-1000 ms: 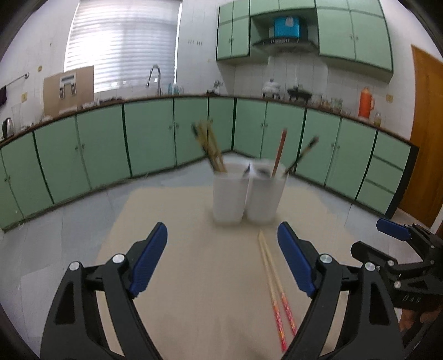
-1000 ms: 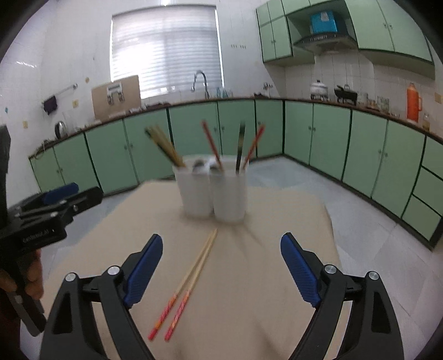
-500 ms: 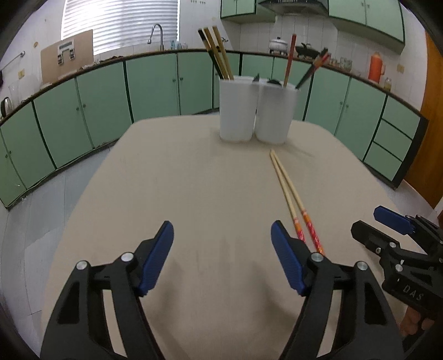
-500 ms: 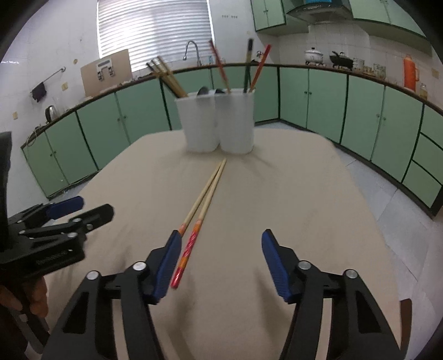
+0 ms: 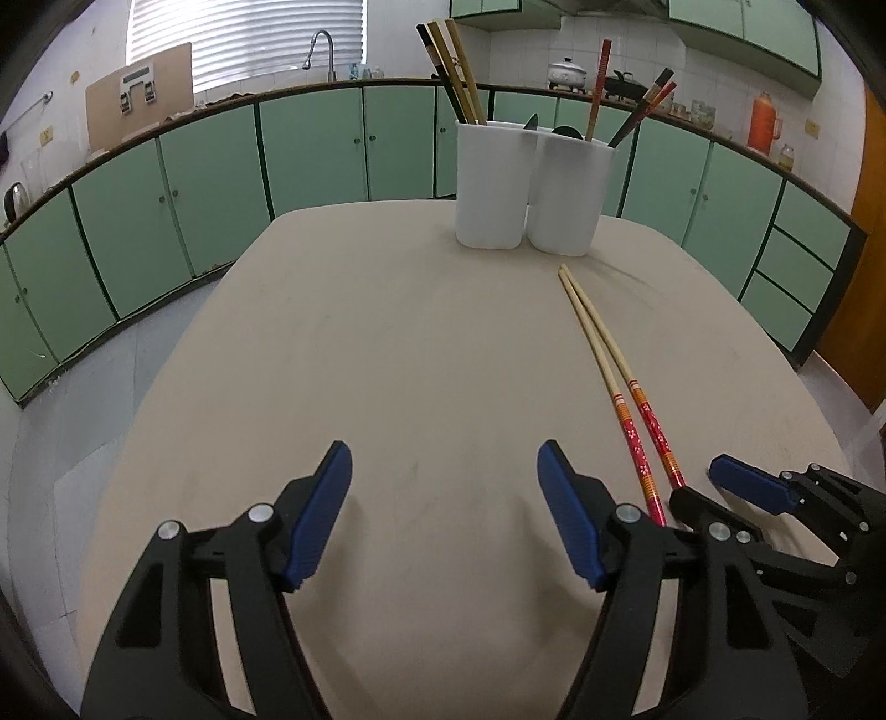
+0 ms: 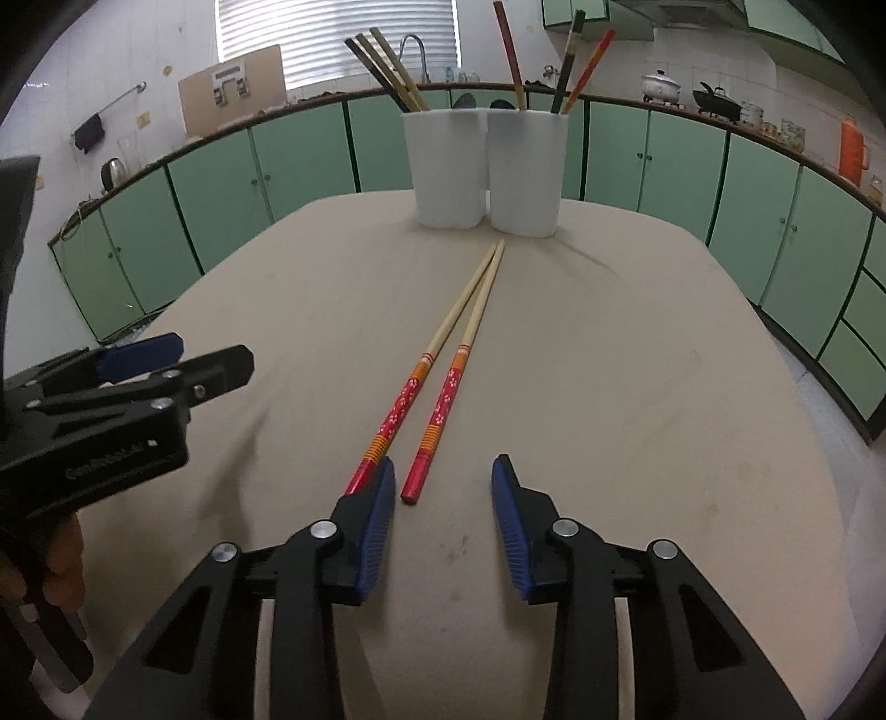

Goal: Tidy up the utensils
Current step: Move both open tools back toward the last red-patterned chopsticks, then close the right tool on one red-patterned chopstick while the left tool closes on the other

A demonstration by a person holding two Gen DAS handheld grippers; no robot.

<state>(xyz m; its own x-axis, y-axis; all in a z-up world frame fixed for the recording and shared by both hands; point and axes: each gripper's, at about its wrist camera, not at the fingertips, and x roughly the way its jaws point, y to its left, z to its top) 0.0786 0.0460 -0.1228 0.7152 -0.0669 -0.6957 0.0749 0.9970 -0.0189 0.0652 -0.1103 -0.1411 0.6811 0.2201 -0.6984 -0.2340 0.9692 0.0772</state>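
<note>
From the left wrist, two white holders (image 5: 531,188) at the table's (image 5: 387,360) far edge already stand filled with chopsticks, while one red-handled chopstick pair (image 5: 620,382) lies loose on the cloth, left to stow. The left gripper (image 5: 446,512) hangs open over bare cloth, holding nothing.

From the right wrist, the right gripper (image 6: 443,520) is closing at the pair's (image 6: 443,382) red ends; its pads do not yet press them.

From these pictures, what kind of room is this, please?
Most likely a home kitchen: green cabinets under a long counter, a sink tap by the window, and pots on a stove.
</note>
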